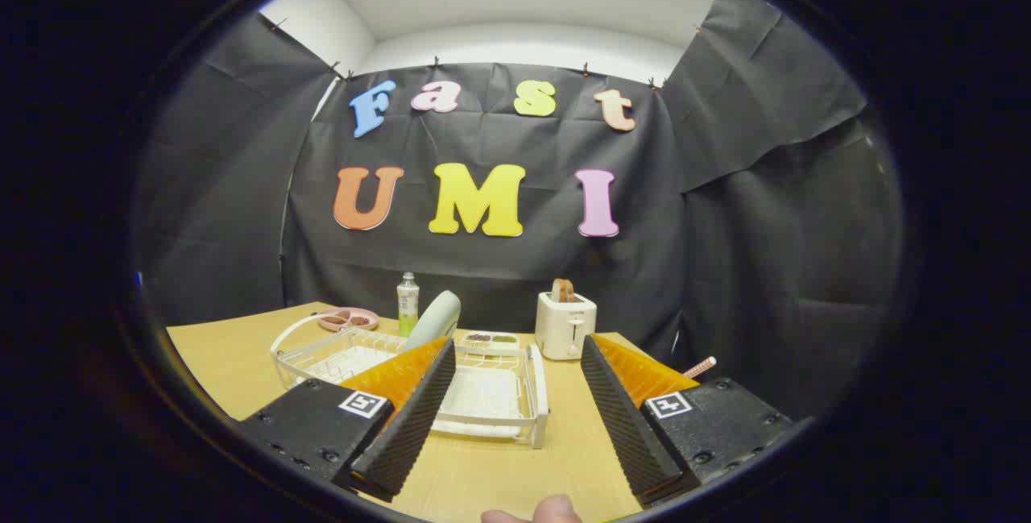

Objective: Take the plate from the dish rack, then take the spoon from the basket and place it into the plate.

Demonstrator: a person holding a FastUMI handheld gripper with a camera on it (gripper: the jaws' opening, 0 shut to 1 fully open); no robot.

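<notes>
Your gripper (515, 382) hovers above the wooden table (233, 354), fingers spread wide with nothing between them. The pale green plate (435, 317) stands tilted in the white dish rack (515, 414), just beyond your left finger. Behind the rack sit a bottle (407, 303) and a toaster (565, 325) holding toast.

The gripper (515, 354) hung above the table (233, 362) with fingers spread wide and bare wood between them. Just ahead, the dish rack (491, 402) with its upright plate (432, 319) blocked the left side; the toaster (565, 325) stood beyond, bottle (407, 304) behind.
</notes>
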